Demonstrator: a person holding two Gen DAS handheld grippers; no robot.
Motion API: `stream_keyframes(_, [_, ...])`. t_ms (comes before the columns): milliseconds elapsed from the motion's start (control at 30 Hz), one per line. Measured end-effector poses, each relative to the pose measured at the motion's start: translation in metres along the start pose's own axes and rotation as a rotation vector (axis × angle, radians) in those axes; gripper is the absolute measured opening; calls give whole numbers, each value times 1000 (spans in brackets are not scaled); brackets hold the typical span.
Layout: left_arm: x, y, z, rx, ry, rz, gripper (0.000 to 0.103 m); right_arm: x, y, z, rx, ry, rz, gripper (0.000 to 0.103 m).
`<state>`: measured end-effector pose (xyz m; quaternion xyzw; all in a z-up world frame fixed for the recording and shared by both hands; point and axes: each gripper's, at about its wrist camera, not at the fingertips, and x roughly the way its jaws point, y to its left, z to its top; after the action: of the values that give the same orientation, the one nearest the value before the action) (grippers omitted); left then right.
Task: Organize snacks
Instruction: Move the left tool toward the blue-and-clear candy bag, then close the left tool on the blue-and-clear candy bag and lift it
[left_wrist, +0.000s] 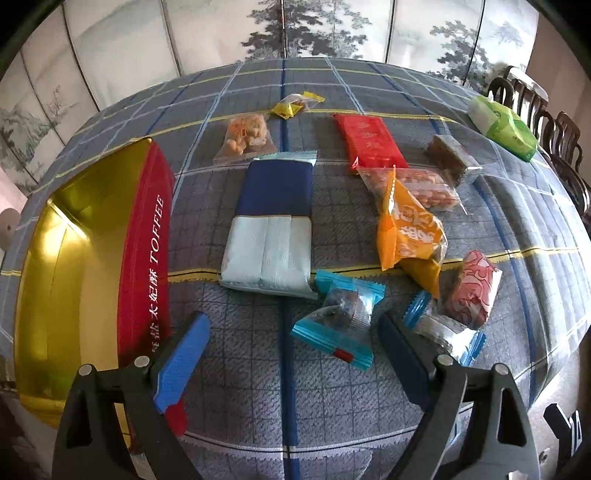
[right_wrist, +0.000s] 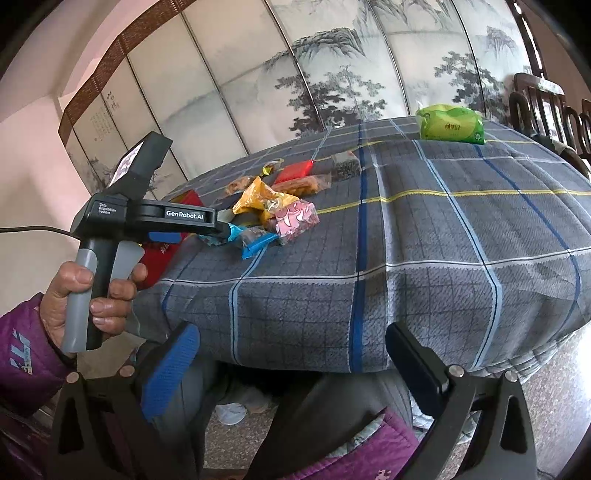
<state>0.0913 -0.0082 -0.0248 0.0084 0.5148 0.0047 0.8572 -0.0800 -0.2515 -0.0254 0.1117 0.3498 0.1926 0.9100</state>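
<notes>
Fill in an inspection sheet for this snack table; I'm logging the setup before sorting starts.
Surface: plaid tablecloth, grey and blue.
Job's things: open red toffee tin, gold inside; blue-ended candy between the left claw's fingers, untouched; orange packet; pink packet; red packet.
Clutter: blue tissue pack; green pack.
Grippers: left claw open; right claw open, empty, off the table edge.
Cables: thin lead behind the left handle.
Surroundings: painted screen; dark chairs.

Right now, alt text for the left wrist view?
The open left gripper hovers over a blue-ended candy on a plaid tablecloth, touching nothing. A red and gold toffee tin stands open at left; a tissue pack and other snack packets lie beyond.
</notes>
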Motion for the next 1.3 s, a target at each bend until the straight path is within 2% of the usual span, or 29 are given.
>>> stream_keyframes(267, [5, -2, 3, 12, 15, -15, 89, 3, -3, 0, 12, 14, 8, 103])
stream_keyframes(833, [9, -9, 4, 52, 12, 18, 88, 10, -9, 0, 40, 37, 20, 103])
stream_keyframes(900, [10, -11, 3, 69, 13, 28, 78, 11, -10, 0, 46, 42, 20, 103])
stream_keyframes(933, [11, -11, 3, 68, 14, 5, 67, 11, -10, 0, 48, 44, 20, 103])
stream_keyframes(967, [10, -9, 2, 54, 13, -33, 48, 12, -10, 0, 50, 46, 20, 103])
stream_keyframes(1000, [8, -8, 1, 38, 7, -57, 39, 13, -11, 0, 52, 49, 20, 103])
stream_keyframes(1100, [5, -12, 0, 51, 11, -40, 32, 14, -12, 0, 59, 54, 20, 103])
stream_keyframes(1133, [4, -12, -2, 47, 12, -40, 21, 14, -13, 0, 62, 55, 20, 103])
stream_keyframes(1300, [-13, -16, -7, 37, -11, -33, 22, 15, -16, 0, 79, 58, 21, 103])
